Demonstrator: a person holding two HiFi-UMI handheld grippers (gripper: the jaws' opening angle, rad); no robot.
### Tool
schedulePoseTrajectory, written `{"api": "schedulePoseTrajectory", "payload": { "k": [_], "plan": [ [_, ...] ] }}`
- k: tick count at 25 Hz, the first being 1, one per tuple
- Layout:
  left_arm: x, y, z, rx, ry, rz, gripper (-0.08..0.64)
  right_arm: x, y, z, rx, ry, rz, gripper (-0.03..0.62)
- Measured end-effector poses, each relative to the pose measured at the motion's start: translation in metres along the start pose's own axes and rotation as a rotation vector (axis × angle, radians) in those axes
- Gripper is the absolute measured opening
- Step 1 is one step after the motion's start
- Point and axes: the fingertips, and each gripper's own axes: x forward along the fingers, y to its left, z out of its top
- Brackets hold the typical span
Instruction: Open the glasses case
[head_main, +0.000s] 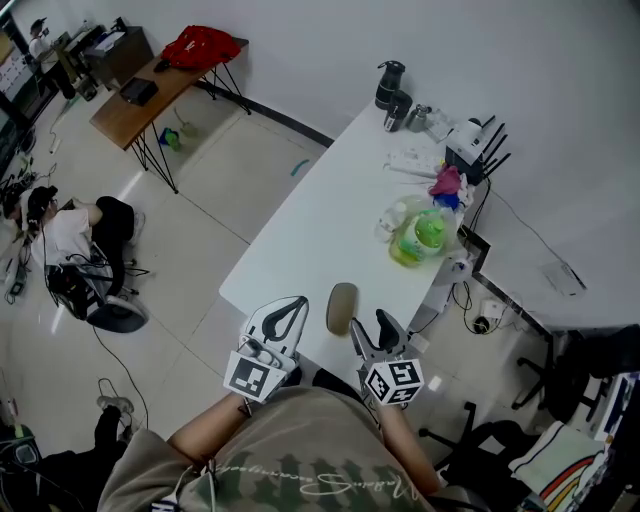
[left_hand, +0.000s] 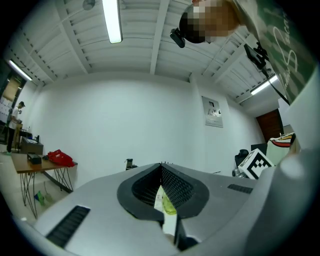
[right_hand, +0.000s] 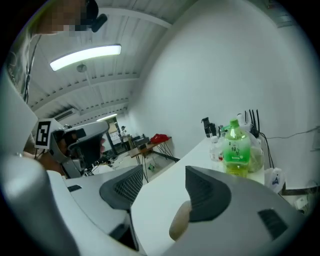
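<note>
A tan oval glasses case (head_main: 341, 308) lies closed on the white table (head_main: 320, 210) near its front edge, between my two grippers. My left gripper (head_main: 290, 303) hovers just left of the case with its jaws together and nothing in them; in the left gripper view the left gripper (left_hand: 161, 167) shows its pads meeting. My right gripper (head_main: 372, 325) sits just right of the case, open. In the right gripper view the right gripper (right_hand: 165, 175) holds nothing, and the glasses case (right_hand: 180, 222) peeks out from under the right-hand jaw.
A green drink bottle (head_main: 420, 235) stands in clutter at the table's right side, with a white router (head_main: 470, 140) and black flasks (head_main: 390, 85) at the far end. A wooden desk (head_main: 130, 105) and a person on the floor (head_main: 75, 235) are far left.
</note>
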Motion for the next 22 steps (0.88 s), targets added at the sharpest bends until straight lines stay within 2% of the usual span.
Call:
{"api": "schedulePoseTrajectory", "payload": {
  "k": [4, 8, 13, 19, 22],
  "plan": [
    [0.002, 0.005, -0.001, -0.008, 0.012, 0.030, 0.006, 0.030, -0.023, -0.041, 0.076, 0.122, -0.008, 0.266],
    [0.001, 0.012, -0.002, -0.012, 0.017, 0.031, 0.006, 0.063, -0.046, -0.096, 0.134, 0.288, -0.033, 0.377],
    [-0.005, 0.021, -0.006, -0.041, 0.037, 0.040, 0.006, 0.096, -0.067, -0.143, 0.004, 0.452, -0.061, 0.383],
    [-0.003, 0.036, -0.010, -0.046, 0.055, 0.065, 0.006, 0.124, -0.094, -0.193, 0.132, 0.602, -0.068, 0.383],
    [0.001, 0.041, -0.008, -0.093, 0.058, 0.065, 0.006, 0.130, -0.097, -0.211, 0.199, 0.644, -0.052, 0.383]
  ]
}}
